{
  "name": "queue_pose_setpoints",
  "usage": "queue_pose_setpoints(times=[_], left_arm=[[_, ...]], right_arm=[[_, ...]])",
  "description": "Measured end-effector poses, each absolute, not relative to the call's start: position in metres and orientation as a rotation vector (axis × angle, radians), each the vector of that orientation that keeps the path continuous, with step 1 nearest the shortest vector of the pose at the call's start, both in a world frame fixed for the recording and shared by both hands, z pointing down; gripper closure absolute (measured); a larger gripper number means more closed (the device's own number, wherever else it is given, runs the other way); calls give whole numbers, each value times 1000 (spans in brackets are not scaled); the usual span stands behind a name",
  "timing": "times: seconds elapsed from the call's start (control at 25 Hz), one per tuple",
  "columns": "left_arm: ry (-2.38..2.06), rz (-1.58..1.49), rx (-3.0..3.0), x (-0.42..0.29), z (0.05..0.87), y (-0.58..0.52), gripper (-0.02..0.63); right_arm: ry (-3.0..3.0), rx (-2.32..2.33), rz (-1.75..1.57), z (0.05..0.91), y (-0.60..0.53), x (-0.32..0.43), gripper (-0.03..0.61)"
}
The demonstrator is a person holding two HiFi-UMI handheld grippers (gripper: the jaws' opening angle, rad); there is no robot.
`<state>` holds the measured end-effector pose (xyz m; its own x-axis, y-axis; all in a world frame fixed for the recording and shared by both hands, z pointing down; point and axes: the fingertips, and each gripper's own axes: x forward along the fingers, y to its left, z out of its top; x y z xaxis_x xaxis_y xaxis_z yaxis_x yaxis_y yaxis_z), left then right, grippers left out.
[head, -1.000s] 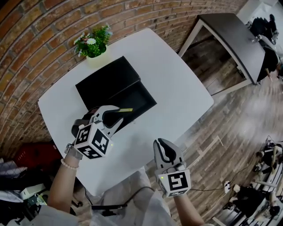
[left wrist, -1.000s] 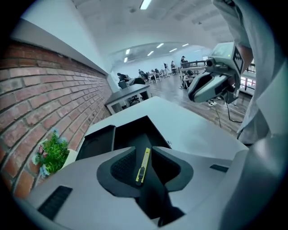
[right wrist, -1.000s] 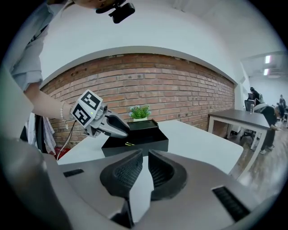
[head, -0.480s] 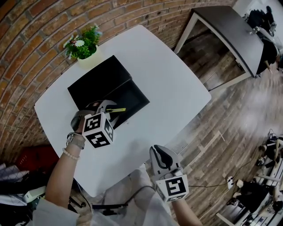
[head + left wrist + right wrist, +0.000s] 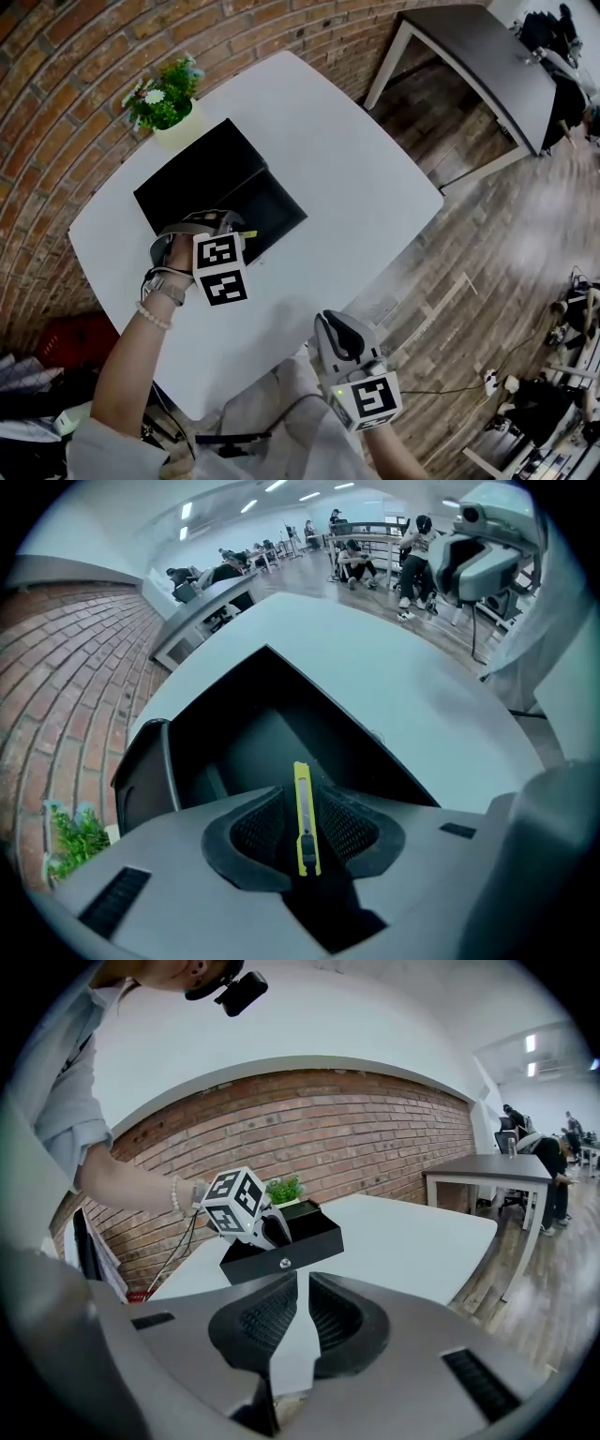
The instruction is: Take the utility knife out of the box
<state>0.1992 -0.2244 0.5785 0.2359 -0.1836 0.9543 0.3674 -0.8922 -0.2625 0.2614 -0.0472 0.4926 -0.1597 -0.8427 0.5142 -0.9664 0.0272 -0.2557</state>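
A black box (image 5: 192,178) sits on the white table (image 5: 356,159) with its drawer (image 5: 272,211) pulled out toward me. A yellow utility knife (image 5: 302,822) lies in the drawer; its tip (image 5: 247,234) shows in the head view. My left gripper (image 5: 221,228) points steeply down into the drawer. Its jaws have just been opening and stand open astride the knife, with a gap on each side. My right gripper (image 5: 339,328) hovers at the table's near edge, shut and empty. From the right gripper (image 5: 298,1288) I see the left gripper (image 5: 275,1232) over the drawer (image 5: 281,1252).
A small potted plant (image 5: 159,98) stands behind the box by the brick wall (image 5: 56,112). A dark table (image 5: 478,56) stands on the wooden floor to the right. Several people sit far off in the left gripper view.
My left gripper has come down over the drawer and tipped to point more steeply downward, with the knife now between its jaws. The right gripper has barely shifted.
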Motion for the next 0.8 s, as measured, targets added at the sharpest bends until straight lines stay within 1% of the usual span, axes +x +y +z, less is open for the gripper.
queue_pose_setpoints(times=[0.32, 0.36, 0.44, 0.8], left_arm=[[-324, -1786, -1991, 200, 583, -221, 484], [-355, -1795, -1964, 200, 584, -219, 495], [-403, -1806, -1924, 198, 585, -215, 539], [-345, -1771, -1982, 197, 583, -214, 548]], right_arm=[[-2164, 1927, 828, 490, -49, 260, 515], [-2167, 1928, 830, 489, -49, 259, 515], [-2173, 1930, 834, 487, -49, 259, 515], [-2146, 1892, 860, 482, -43, 253, 515]])
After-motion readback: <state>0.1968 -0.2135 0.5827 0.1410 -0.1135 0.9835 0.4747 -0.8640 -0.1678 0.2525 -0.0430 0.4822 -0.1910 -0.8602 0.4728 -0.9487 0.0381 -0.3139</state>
